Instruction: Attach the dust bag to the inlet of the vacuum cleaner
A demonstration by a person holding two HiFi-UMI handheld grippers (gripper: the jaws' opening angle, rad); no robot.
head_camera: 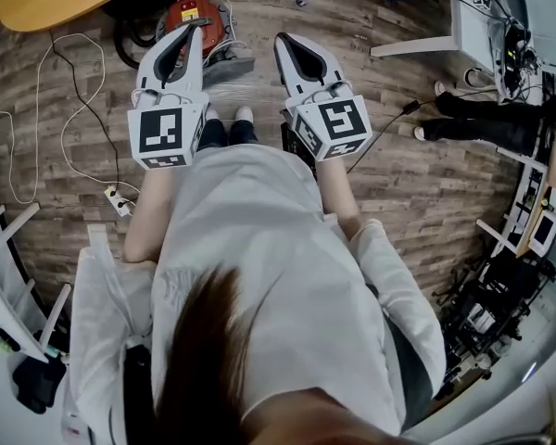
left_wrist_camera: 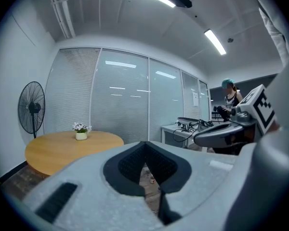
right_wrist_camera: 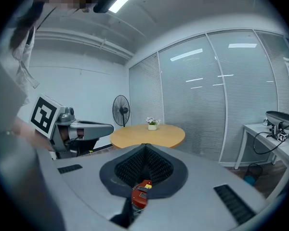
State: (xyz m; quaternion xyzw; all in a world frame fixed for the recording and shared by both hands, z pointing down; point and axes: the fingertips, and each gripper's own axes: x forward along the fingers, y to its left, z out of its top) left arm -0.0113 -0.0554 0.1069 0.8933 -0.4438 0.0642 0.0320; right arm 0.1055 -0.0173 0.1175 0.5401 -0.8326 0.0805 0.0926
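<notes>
Where wood floor (head_camera: 398,184) spreads | red vacuum cleaner (head_camera: 196,19) lies | round table (left_wrist_camera: 72,146), fan (left_wrist_camera: 32,109)

- The head view looks steeply down onto the left gripper (head_camera: 198,30), the right gripper (head_camera: 284,41) and the floor (head_camera: 417,184).
- Each gripper view looks almost level along its own jaws, from close behind them.
- All 3 views share the round table (right_wrist_camera: 147,134).

Floor (head_camera: 417,193) of matt wood planks; vacuum cleaner (head_camera: 204,17) glossy red plastic; table (left_wrist_camera: 72,146) smooth pale wood.
</notes>
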